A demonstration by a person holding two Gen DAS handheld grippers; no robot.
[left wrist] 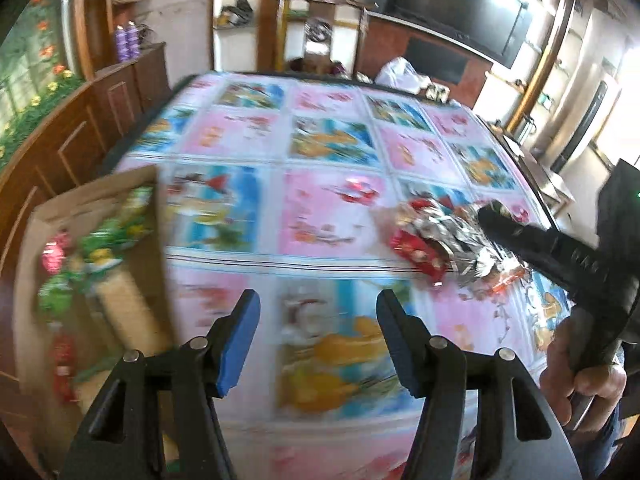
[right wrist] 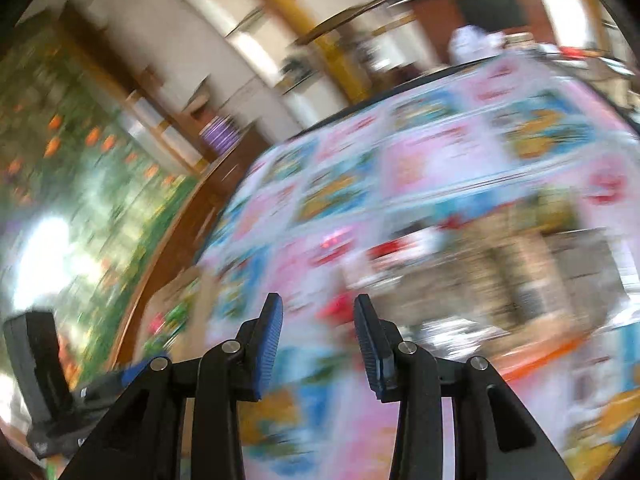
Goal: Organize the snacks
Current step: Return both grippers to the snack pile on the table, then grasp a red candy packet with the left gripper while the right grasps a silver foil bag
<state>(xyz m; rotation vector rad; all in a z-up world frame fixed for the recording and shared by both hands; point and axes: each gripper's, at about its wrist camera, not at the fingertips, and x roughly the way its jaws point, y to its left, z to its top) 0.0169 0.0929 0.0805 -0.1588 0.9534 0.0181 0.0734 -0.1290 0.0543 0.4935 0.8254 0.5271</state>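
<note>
A cardboard box (left wrist: 92, 216) stands at the table's left edge and holds green and red snack packets (left wrist: 100, 248) and a pale biscuit pack (left wrist: 124, 308). A pile of red and silver snack wrappers (left wrist: 436, 240) lies on the cloth to the right. My left gripper (left wrist: 318, 308) hangs open over bare cloth between box and pile, with nothing between its blue pads. My right gripper (left wrist: 492, 218) reaches in from the right, its tip over the pile. In its own blurred view the right gripper (right wrist: 318, 302) has its jaws apart with nothing between them.
The table carries a pink and blue cartoon-print cloth (left wrist: 328, 140). A wooden cabinet (left wrist: 80, 120) runs along the left side. A chair (left wrist: 320, 36) and a white bag (left wrist: 400, 72) stand beyond the far edge. A hand (left wrist: 584, 380) grips the right tool's handle.
</note>
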